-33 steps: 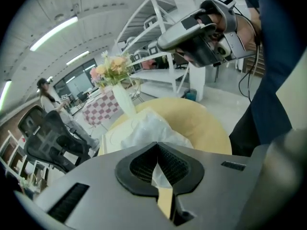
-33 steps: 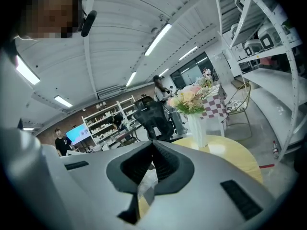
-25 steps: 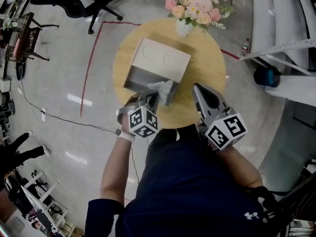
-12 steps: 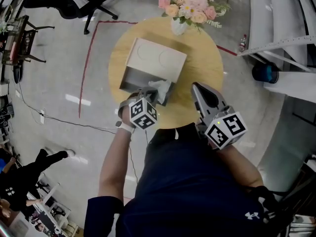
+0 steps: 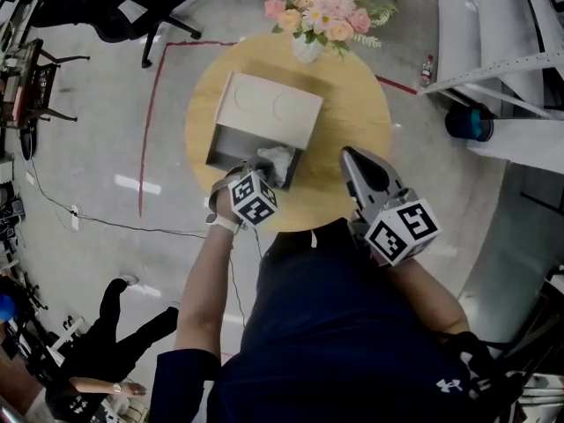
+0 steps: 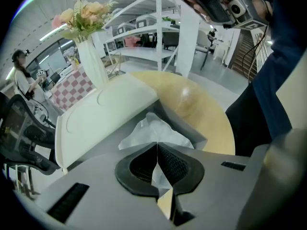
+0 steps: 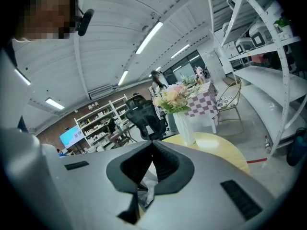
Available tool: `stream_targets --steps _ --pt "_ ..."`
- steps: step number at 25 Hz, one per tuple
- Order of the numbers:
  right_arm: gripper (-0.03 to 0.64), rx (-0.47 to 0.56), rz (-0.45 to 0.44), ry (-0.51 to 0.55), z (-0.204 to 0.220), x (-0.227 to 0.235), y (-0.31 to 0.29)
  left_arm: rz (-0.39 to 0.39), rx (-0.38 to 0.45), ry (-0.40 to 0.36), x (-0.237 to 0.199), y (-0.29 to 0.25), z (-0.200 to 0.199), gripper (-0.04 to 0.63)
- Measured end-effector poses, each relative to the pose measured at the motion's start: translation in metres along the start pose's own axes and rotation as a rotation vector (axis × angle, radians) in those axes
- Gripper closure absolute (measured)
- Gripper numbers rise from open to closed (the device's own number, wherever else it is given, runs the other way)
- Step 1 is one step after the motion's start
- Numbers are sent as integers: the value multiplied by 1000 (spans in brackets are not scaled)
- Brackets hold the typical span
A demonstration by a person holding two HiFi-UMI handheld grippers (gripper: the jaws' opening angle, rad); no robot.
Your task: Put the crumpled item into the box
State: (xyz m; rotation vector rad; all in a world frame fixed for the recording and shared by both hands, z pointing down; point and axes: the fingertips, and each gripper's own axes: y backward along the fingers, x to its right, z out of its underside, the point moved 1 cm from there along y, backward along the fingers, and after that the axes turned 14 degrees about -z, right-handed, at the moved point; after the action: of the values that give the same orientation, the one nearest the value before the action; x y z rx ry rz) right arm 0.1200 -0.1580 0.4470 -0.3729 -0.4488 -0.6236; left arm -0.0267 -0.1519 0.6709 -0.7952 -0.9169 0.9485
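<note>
A crumpled white paper (image 5: 277, 159) sits over the near right corner of the open box (image 5: 231, 144), which has a cream lid (image 5: 269, 106) and a grey inside. My left gripper (image 5: 263, 169) is shut on the paper's near edge. In the left gripper view the paper (image 6: 154, 130) bulges out beyond the closed pads (image 6: 175, 164), above the box's grey wall (image 6: 189, 127). My right gripper (image 5: 352, 157) hovers over the table to the right of the box, jaws closed with nothing in them. In its own view the right gripper (image 7: 152, 146) has its tips touching.
The box stands on a round wooden table (image 5: 357, 104). A white vase of flowers (image 5: 315, 23) stands at the table's far edge. A red line (image 5: 152, 122) marks the floor to the left. An office chair (image 5: 106, 11) and white shelving (image 5: 502, 51) stand around.
My left gripper has carried the paper forward, from in front of the box's near wall to over its near right corner. The right gripper has barely moved.
</note>
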Motion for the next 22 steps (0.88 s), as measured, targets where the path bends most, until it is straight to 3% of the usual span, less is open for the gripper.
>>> stream_targets --steps 13,16,22 --pt "612 -3 5 -10 1 4 4 12 -45 43 5 -18 4 574" --pt "612 -7 -2 -8 1 2 1 -8 -42 65 2 -17 4 464" --pt "612 -11 -27 3 1 -6 -4 -59 -18 124 -8 -4 2 434"
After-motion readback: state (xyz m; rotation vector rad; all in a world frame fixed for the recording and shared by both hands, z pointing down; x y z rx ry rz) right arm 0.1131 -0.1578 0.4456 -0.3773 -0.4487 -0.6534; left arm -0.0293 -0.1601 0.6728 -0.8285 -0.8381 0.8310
